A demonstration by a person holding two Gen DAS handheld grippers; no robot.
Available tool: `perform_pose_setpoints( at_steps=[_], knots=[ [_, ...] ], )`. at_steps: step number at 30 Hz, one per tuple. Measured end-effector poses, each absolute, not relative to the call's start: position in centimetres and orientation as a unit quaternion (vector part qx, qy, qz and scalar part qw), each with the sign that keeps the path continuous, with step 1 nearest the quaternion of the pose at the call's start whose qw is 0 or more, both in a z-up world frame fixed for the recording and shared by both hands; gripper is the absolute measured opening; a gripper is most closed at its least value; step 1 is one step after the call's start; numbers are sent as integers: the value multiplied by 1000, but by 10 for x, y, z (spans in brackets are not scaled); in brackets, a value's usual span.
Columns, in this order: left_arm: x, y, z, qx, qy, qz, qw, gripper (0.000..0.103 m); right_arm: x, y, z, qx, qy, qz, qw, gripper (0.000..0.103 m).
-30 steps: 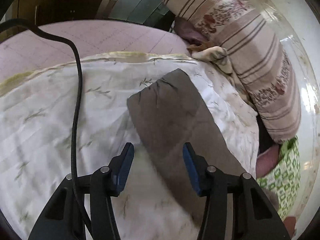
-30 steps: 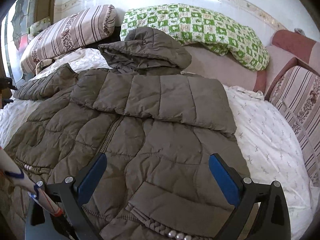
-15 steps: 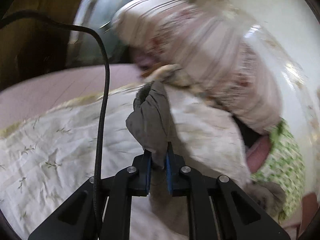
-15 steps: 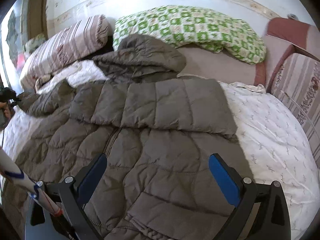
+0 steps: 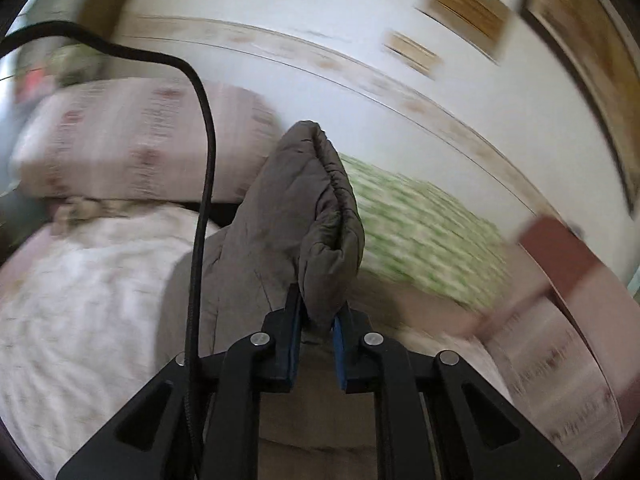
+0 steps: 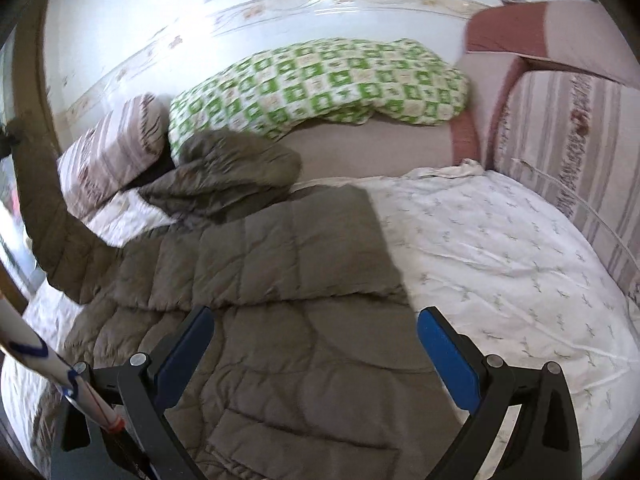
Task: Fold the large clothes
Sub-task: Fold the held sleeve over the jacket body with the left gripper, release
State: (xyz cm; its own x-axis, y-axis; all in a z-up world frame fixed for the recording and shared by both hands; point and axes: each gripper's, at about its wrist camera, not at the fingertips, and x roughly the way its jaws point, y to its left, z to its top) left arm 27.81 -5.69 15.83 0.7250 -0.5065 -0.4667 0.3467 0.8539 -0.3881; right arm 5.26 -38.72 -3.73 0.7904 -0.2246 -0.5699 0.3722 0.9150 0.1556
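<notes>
white-painted wall (image 6: pixel 132 20) with a patterned border strip is backing a bed (image 6: pixel 500 248) dressed in a pale sprigged sheet. brown quilted jacket (image 6: pixel 280 320) is lying flat over the bed's left half and near edge, hood (image 6: pixel 236 164) bunching toward the head edge, one sleeve folded across the chest. jacket's other sleeve (image 6: pixel 48 216) is arching up off the bed's left edge toward the frame border in the right wrist view. left gripper (image 5: pixel 316 320) is pinching that sleeve's cuff (image 5: pixel 316 208), blue pads pressing tight into the fabric from both sides, elastic cuff end standing up above the fingers; surroundings there are blurring heavily. black cable (image 5: pixel 202 168) is looping down across the left wrist view in front of a striped pillow (image 5: pixel 132 140). right gripper (image 6: pixel 316 344) is hovering over the jacket's lower front near the bed's near edge, fingers (image 6: pixel 448 356) spread wide, nothing between them. green-and-white checked quilt (image 6: pixel 320 84) is heaping along the head edge by the wall. second striped pillow (image 6: pixel 576 136) is leaning at the bed's right edge, a red-and-pink cushion (image 6: pixel 536 32) sitting above it. white rolled object with blue markings (image 6: pixel 44 364) is poking in at the lower left of the right wrist view; cannot tell what it is.
</notes>
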Motion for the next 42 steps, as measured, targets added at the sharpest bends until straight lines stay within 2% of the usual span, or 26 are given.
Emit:
perform_pose_setpoints(
  at_steps=[5,12,15,17,19,22,24,26,28,32,34,35,36,38,42],
  knots=[
    [251,-175,114,-83,324,-294,895,14,37,-416,-34,163,269,-196,929,103],
    [251,-282,-11,-42,423,-308,851,18,29,-441,-38,188,266,-232,916,103],
    [247,-308,-54,-32,479,-306,822,30,32,-446,-40,189,269,-237,914,103],
    [250,-312,-72,-36,511,-318,798,45,35,-449,-41,190,271,-236,913,103],
    [243,-306,-73,-39,519,-339,784,46,36,-454,-43,198,271,-232,913,103],
    [229,-284,-47,-50,487,-390,780,49,35,-460,-43,210,267,-230,912,103],
    [224,-257,-22,-43,444,-398,801,56,35,-463,-42,223,264,-218,913,103],
    [226,-226,-10,-36,414,-379,827,69,36,-462,-41,236,257,-194,917,103],
    [240,-192,-3,-14,390,-321,863,69,47,-455,-40,241,262,-159,921,103],
    [286,-126,-22,6,400,-200,894,69,81,-435,-47,242,295,-98,919,88],
    [305,-100,-38,-15,428,-172,887,69,104,-420,-51,216,319,-84,919,74],
    [315,-87,-49,-27,441,-158,883,69,118,-411,-54,199,332,-76,919,62],
    [321,-81,-53,-34,446,-151,882,69,131,-404,-57,190,344,-65,917,55],
    [333,-69,-72,-38,458,-130,879,69,153,-396,-63,179,358,-53,915,52],
    [347,-59,-100,-36,486,-105,867,69,200,-393,-87,127,397,-78,906,51]
  ],
)
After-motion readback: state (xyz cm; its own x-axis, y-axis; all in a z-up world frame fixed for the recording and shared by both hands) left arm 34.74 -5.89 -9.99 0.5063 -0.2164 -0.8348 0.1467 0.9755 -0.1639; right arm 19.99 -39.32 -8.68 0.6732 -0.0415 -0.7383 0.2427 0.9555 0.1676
